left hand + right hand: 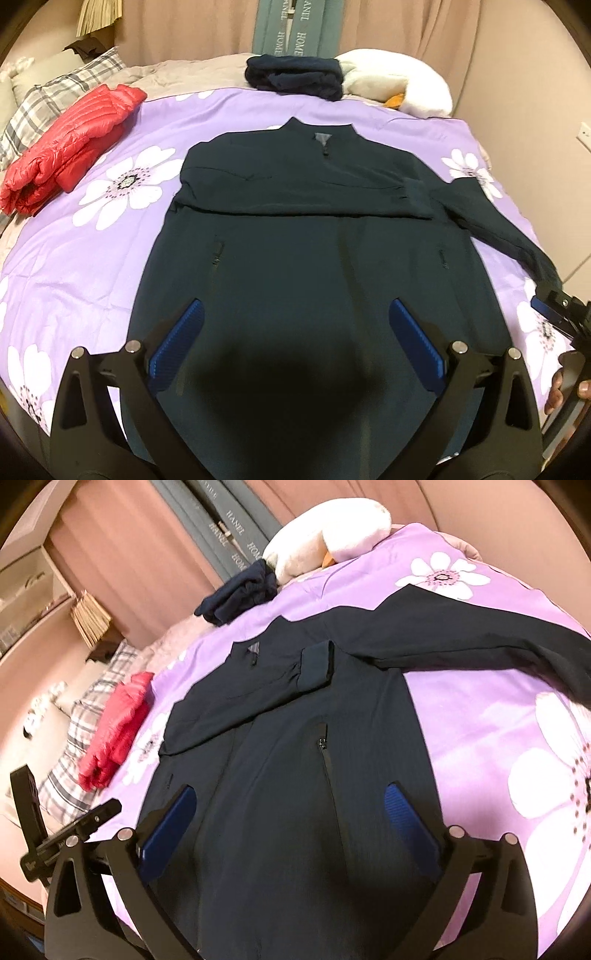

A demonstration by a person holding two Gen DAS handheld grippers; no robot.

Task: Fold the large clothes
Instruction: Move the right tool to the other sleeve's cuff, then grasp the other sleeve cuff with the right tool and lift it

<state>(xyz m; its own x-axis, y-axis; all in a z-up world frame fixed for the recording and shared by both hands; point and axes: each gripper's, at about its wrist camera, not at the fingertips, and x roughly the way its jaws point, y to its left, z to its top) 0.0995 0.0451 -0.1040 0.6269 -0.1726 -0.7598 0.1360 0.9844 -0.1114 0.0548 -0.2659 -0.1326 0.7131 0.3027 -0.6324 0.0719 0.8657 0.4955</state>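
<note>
A large dark navy jacket (306, 236) lies flat, front up, on the purple floral bedspread (92, 236); it also shows in the right wrist view (288, 760). One sleeve is folded across the chest, its cuff (415, 197) near the right shoulder. The other sleeve (495, 218) stretches out to the right. My left gripper (295, 314) is open and empty above the jacket's lower part. My right gripper (291, 801) is open and empty above the jacket's lower right side. The right gripper also shows at the right edge of the left wrist view (554, 306), near the outstretched sleeve's end.
A folded red puffer jacket (70, 144) lies at the bed's left. A folded dark garment (295, 75) and a white plush toy (399, 85) lie at the far edge. Plaid pillows (55, 96) sit far left. Curtains hang behind.
</note>
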